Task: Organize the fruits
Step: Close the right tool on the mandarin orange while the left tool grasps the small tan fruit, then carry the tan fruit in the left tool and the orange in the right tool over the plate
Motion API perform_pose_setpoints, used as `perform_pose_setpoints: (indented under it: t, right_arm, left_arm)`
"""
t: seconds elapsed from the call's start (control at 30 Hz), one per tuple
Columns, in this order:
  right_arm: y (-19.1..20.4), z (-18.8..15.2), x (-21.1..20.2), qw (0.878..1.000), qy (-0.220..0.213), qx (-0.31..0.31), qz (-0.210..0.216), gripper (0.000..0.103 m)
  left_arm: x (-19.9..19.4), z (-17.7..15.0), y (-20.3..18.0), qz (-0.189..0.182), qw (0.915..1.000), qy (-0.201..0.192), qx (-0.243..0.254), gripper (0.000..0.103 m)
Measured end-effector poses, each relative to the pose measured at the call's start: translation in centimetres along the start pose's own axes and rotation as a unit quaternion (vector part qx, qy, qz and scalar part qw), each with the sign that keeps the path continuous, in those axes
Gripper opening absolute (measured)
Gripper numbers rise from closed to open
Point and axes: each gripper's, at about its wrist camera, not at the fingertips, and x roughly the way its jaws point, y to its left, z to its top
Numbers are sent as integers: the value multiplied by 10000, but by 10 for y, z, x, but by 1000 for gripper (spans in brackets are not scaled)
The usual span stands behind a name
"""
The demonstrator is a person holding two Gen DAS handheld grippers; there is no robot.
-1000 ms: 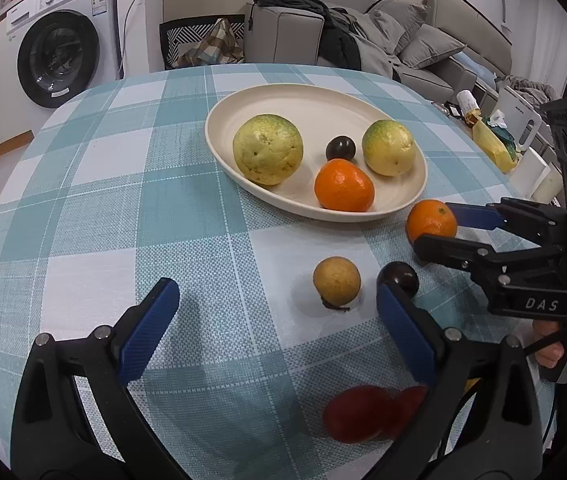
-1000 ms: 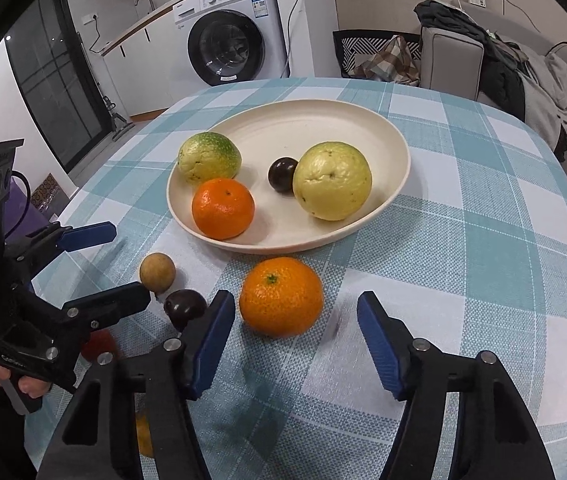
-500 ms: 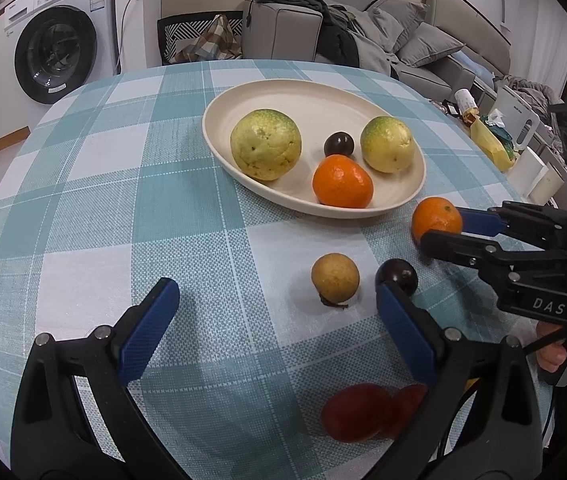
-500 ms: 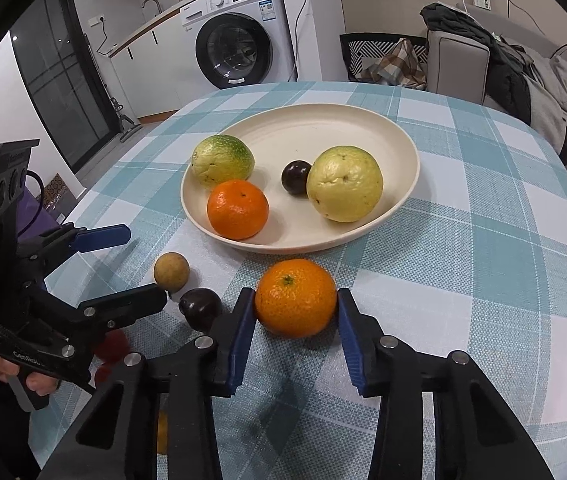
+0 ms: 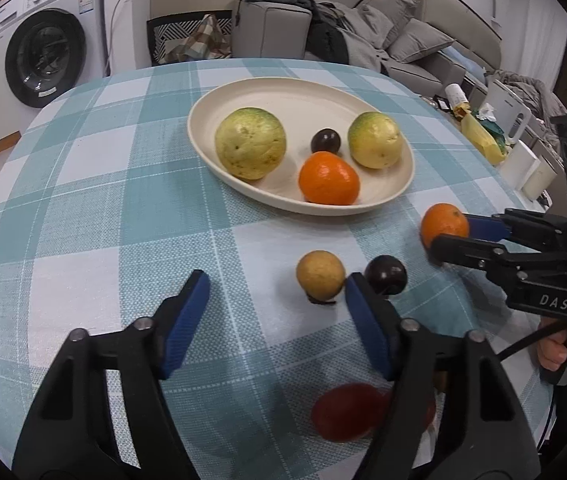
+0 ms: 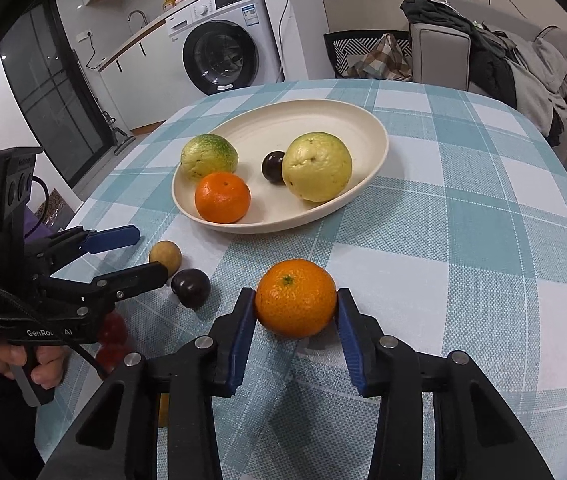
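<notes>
My right gripper [image 6: 295,312] is shut on a loose orange [image 6: 295,303] on the checked tablecloth, just short of the cream plate [image 6: 367,128]; the orange also shows in the left wrist view [image 5: 443,224]. The plate [image 5: 295,92] holds two yellow-green fruits [image 5: 250,143] [image 5: 375,140], a dark plum [image 5: 325,141] and another orange [image 5: 329,178]. My left gripper [image 5: 275,296] is open and empty above the cloth. A small tan fruit [image 5: 320,275] and a dark plum [image 5: 386,275] lie just past its right finger. Red fruits [image 5: 347,412] lie under that finger.
The round table's edge curves close on the left and near sides. A washing machine [image 6: 223,56], a chair [image 6: 367,54] and a sofa [image 5: 383,44] stand beyond the table. Small items sit on a side surface at the right [image 5: 483,136].
My right gripper's fingers closed from wide open onto the loose orange. The left gripper drifted slightly toward the tan fruit and stays open.
</notes>
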Motion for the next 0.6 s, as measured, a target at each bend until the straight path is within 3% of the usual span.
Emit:
perform_pose_setpoints:
  t: [0.37, 0.6]
  right_arm:
    - [1, 0, -1, 10000, -12, -23, 27, 41]
    - [0, 1, -1, 10000, -9, 1, 17, 41]
  left_arm:
    - [0, 1, -11, -440, 9988, 15, 206, 26]
    - [-1, 2, -6, -492, 9988, -4, 75, 24]
